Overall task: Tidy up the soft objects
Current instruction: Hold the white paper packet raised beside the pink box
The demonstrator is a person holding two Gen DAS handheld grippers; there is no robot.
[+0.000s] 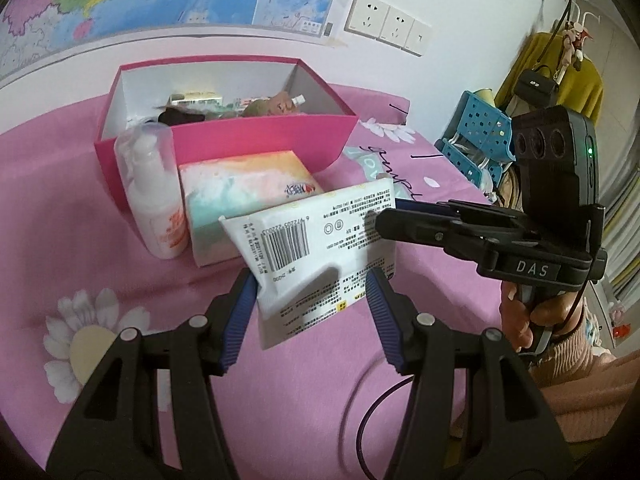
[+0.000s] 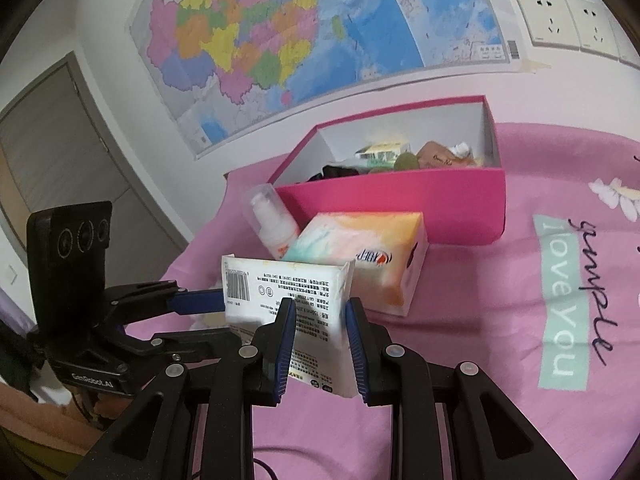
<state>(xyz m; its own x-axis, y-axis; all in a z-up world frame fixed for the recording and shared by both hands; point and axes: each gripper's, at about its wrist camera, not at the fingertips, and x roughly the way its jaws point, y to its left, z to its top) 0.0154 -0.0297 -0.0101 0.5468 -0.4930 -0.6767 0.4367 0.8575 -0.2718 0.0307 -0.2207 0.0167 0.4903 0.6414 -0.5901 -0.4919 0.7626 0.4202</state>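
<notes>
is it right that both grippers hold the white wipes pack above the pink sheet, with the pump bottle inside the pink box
Not quite. The pump bottle stands outside the pink box, against its front wall beside the tissue pack, as the left wrist view shows. The rest holds: the left gripper and right gripper both hold the white wipes pack above the pink sheet.

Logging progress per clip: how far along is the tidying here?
Done: several small items already lie in the pink box. In hand: both the left gripper and the right gripper clamp the white pack, raised off the pink sheet. Left: the tissue pack and the pump bottle sit outside, in front of the box.
</notes>
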